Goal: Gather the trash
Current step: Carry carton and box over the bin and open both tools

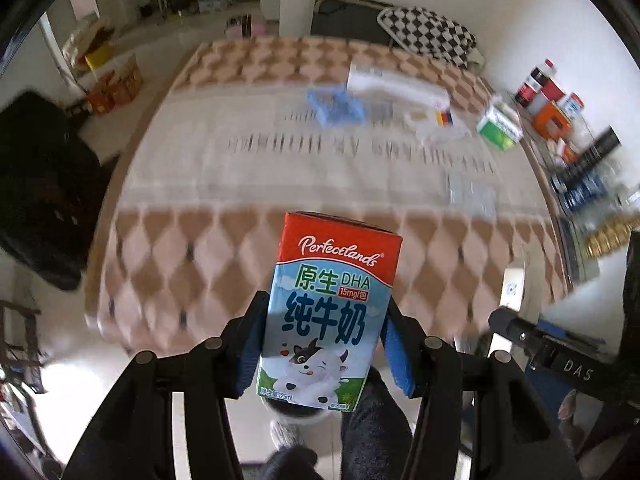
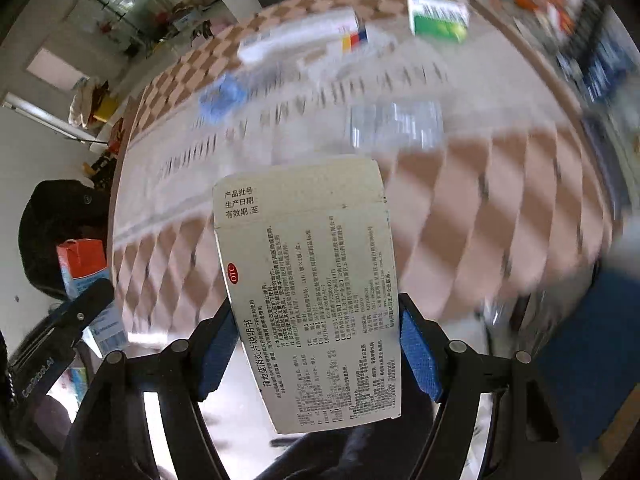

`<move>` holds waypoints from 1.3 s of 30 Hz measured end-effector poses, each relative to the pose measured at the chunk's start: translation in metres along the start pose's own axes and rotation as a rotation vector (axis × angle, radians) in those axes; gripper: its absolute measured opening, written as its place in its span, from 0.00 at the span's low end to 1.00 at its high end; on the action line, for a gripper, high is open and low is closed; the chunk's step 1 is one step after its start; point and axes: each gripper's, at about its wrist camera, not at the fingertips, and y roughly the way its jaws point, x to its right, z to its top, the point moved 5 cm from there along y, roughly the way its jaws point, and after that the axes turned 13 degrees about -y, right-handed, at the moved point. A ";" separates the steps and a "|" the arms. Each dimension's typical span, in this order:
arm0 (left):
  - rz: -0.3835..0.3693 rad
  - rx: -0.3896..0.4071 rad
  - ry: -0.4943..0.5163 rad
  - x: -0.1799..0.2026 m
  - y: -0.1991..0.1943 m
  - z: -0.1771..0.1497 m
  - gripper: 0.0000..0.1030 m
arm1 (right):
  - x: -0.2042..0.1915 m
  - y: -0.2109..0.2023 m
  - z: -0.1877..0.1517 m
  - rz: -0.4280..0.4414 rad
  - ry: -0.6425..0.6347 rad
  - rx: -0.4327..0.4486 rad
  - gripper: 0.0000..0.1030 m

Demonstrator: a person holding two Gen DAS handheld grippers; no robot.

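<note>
Carrying step: both pieces lifted, off the table's [image 1: 248,184] near edge.
Left gripper [image 1: 322,344]: clamped on milk carton [image 1: 328,320].
Right gripper [image 2: 320,344]: clamped on medicine box [image 2: 316,300].
Next: needs a bin; none visible.

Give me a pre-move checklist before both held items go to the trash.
1. Left tongs grip the red-and-blue milk carton: ok, blue pads press both its sides.
2. Right tongs grip the white printed medicine box: ok, clamped between both pads.
3. Carton upright: ok, only slightly tilted.
4. Trash bin located: cannot tell, none shows in either view.
5. Trash left on the checked tablecloth: not ok, a green-and-white box, a clear blister pack and a small blue plastic basket remain.
6. Tongs apart from each other: ok, the left carton shows well to the side in the right view.
</note>
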 end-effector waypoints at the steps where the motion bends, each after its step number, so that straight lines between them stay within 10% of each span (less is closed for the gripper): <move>1: -0.011 -0.025 -0.008 -0.011 0.003 -0.013 0.49 | -0.003 0.005 -0.025 0.010 0.023 -0.021 0.74; 11: -0.009 -0.323 -0.099 -0.097 0.116 -0.146 0.49 | -0.003 0.154 -0.192 0.023 0.139 -0.285 0.74; 23: -0.020 -0.559 -0.193 -0.149 0.375 -0.248 0.49 | 0.047 0.397 -0.265 0.058 0.208 -0.390 0.74; 25: -0.017 -0.567 -0.196 -0.155 0.390 -0.258 0.50 | 0.052 0.425 -0.270 0.066 0.210 -0.397 0.74; 30: -0.012 -0.568 -0.229 -0.169 0.406 -0.266 0.87 | 0.052 0.464 -0.278 0.150 0.231 -0.407 0.76; 34: 0.052 -0.518 -0.207 -0.177 0.391 -0.265 0.89 | 0.041 0.466 -0.277 0.176 0.193 -0.404 1.00; 39: 0.182 -0.383 -0.118 -0.184 0.352 -0.255 0.89 | 0.030 0.442 -0.267 0.112 0.113 -0.389 1.00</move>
